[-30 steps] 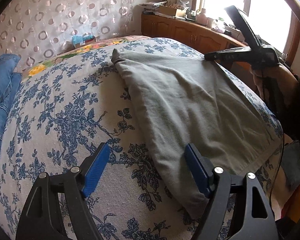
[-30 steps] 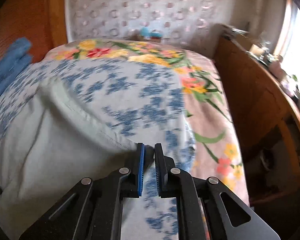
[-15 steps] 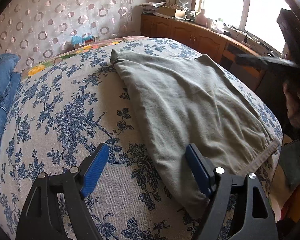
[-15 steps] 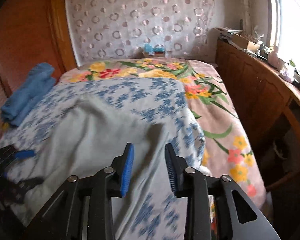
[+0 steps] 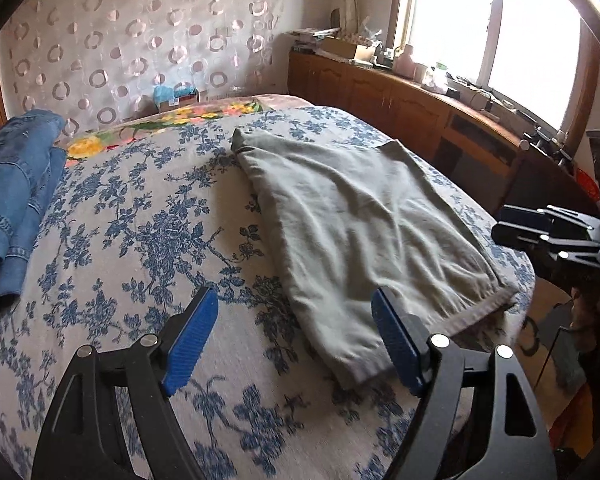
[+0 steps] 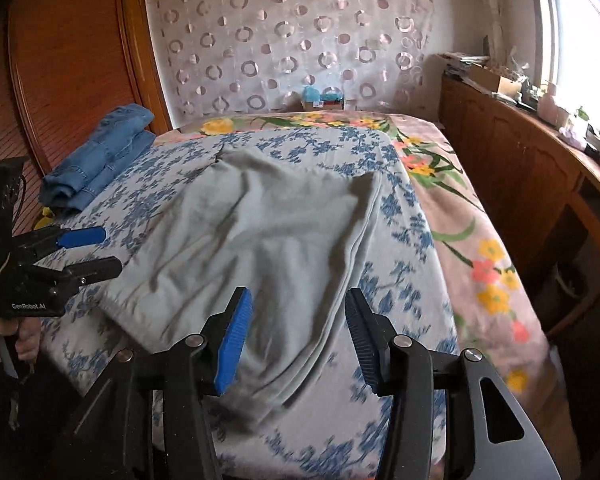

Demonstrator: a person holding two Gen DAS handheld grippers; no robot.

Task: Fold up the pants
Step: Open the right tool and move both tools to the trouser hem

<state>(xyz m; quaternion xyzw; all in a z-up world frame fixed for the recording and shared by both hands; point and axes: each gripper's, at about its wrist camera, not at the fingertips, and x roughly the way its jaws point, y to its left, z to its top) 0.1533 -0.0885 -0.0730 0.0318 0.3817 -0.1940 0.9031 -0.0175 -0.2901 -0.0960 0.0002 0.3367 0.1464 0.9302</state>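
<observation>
I see the grey pants lying folded on the flowered bedspread, just ahead of my right gripper; its jaws have just been opening and hold nothing. My left gripper has its jaws wide apart and empty, the pants' near corner by the right jaw. Folded jeans lie far to their left.

Premises: a bedroom in a private home. A bed covered by a white bedspread with blue floral print over a pink sheet with yellow and red flowers fills the room. A sheer curtain patterned with rings hangs behind it. Low brown wooden cabinets run beneath a bright window, their top cluttered with household items. Folded blue denim jeans lie on the bed's edge.
</observation>
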